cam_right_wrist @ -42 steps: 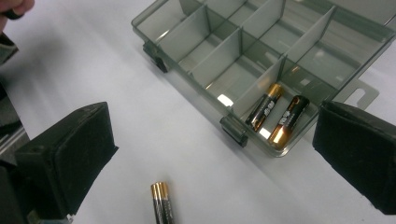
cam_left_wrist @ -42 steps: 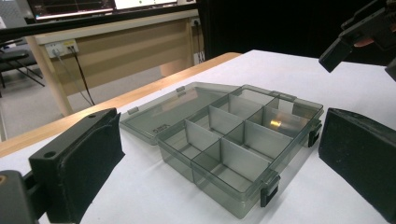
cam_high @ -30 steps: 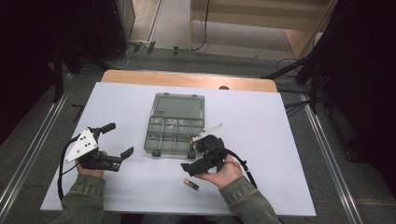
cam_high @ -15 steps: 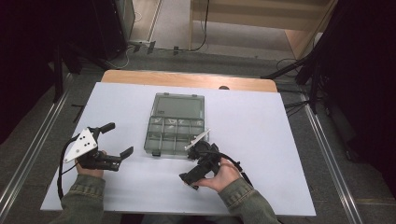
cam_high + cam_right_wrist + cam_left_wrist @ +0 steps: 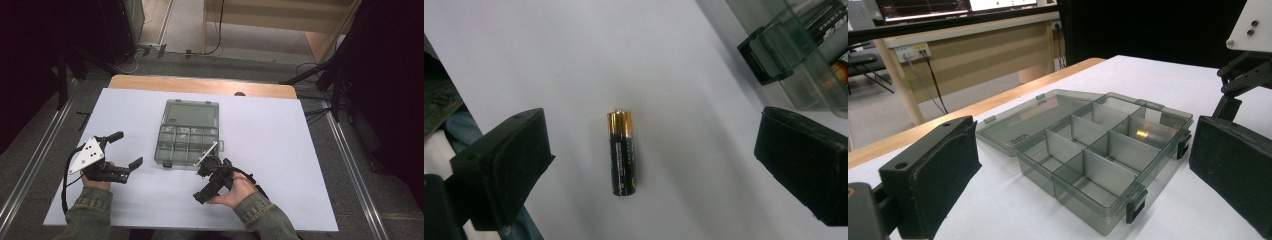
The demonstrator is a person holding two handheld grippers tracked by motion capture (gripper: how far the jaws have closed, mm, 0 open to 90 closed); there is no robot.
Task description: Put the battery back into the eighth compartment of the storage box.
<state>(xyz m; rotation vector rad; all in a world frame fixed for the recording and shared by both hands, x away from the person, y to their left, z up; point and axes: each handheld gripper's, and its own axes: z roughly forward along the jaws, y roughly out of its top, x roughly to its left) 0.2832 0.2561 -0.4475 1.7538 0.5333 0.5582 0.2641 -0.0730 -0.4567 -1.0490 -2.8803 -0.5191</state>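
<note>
Jaws on my right gripper (image 5: pixel 644 165) stand wide apart and hold nothing; the battery (image 5: pixel 623 152) lies loose on the white table (image 5: pixel 300 150) between them, its gold end pointing away from me. A second ago that gripper hovered nearer the box and the battery showed bare on the table by my wrist; since then I have swung it down and back toward me, so in the high view my right gripper (image 5: pixel 212 181) now covers the spot. I read that as the reach being finished and the closing pinch being all that is left before the lift.

My left gripper (image 5: pixel 122 159) has not moved; it rests well to the left, jaws open and empty, looking at the box (image 5: pixel 1088 155).

The box sits just beyond the battery, its lid folded flat behind it and its black latches (image 5: pixel 769 55) facing me. Its front corner compartment already has batteries (image 5: pixel 829 22) in it.

Writing: the battery has small white print along its black body, too blurred to read. The batteries in the box carry white letters I cannot make out either.
</note>
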